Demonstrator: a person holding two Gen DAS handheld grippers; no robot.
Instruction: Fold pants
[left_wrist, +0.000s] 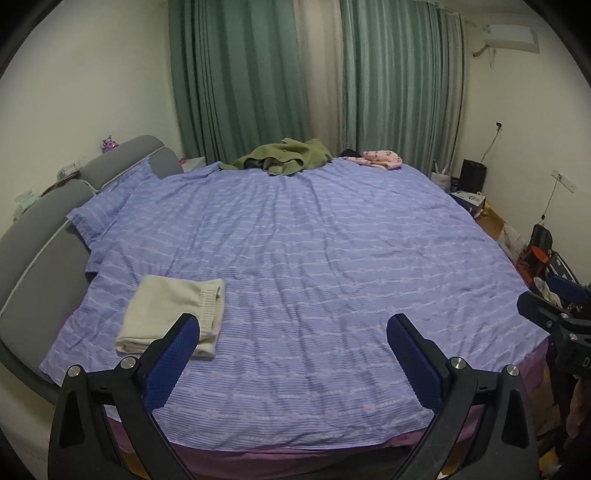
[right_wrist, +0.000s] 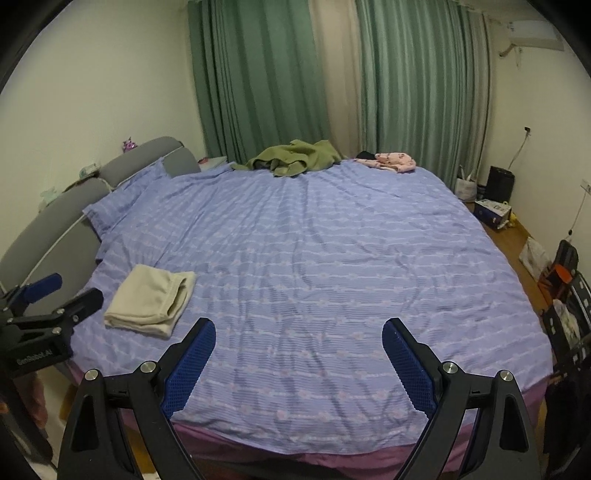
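Cream pants (left_wrist: 173, 314), folded into a small rectangle, lie on the purple striped bed cover (left_wrist: 314, 240) near the bed's front left corner. My left gripper (left_wrist: 293, 325) hangs open over the bed's near edge with nothing between its blue pads; its left finger overlaps the pants in the picture and is clear of them. My right gripper (right_wrist: 299, 326) is also open and empty, to the right of the folded pants (right_wrist: 151, 302). Each gripper shows at the edge of the other's view: the right gripper (left_wrist: 554, 306), the left gripper (right_wrist: 62, 291).
A crumpled green garment (left_wrist: 288, 157) and a pink garment (left_wrist: 380, 158) lie at the bed's far edge by the green curtains. The grey headboard (left_wrist: 37, 236) runs along the left. Boxes (right_wrist: 493, 214), bags and a chair (right_wrist: 565, 273) stand on the floor at the right.
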